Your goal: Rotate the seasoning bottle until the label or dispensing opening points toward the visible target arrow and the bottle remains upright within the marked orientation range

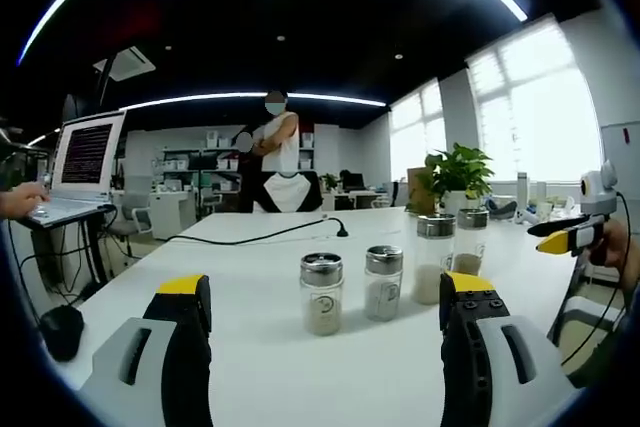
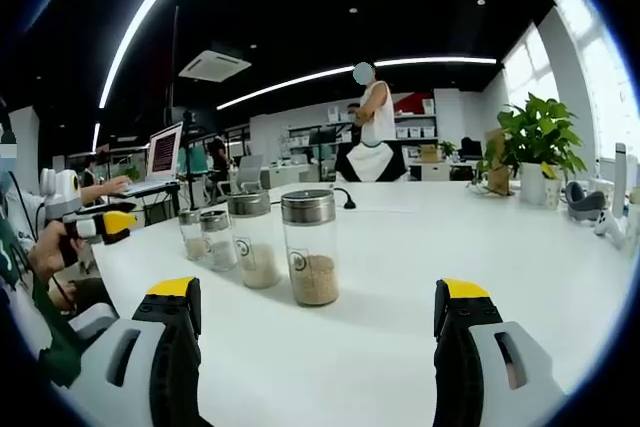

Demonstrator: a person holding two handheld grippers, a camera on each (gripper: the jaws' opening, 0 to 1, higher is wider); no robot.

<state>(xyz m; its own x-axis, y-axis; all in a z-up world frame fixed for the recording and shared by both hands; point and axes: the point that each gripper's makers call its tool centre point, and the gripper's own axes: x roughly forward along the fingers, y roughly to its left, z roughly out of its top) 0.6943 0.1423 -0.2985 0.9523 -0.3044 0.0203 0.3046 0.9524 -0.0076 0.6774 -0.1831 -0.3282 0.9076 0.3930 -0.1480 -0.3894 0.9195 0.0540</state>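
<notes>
Four glass seasoning bottles with metal caps stand upright in a row on the white table (image 1: 300, 367). In the left gripper view the left tool (image 1: 325, 322) has its yellow-tipped jaws spread wide with nothing between them, and the nearest bottle (image 1: 321, 293) stands just beyond the gap, apart from both jaws, with a second bottle (image 1: 383, 282) just beside it and two taller ones behind to the right. In the right gripper view the right tool (image 2: 318, 317) is likewise wide open and empty, level above the table, with the closest bottle (image 2: 309, 246) ahead of the gap, nearer its left jaw, and clear of both. The right tool also appears at the right edge of the left gripper view, held in a hand (image 1: 618, 245). Each bottle bears a small round label, its print too small to read. Beyond, a laptop (image 1: 85, 162) shows dark text, unreadable, and a potted plant (image 1: 457, 177) sits on the table's far side.
</notes>
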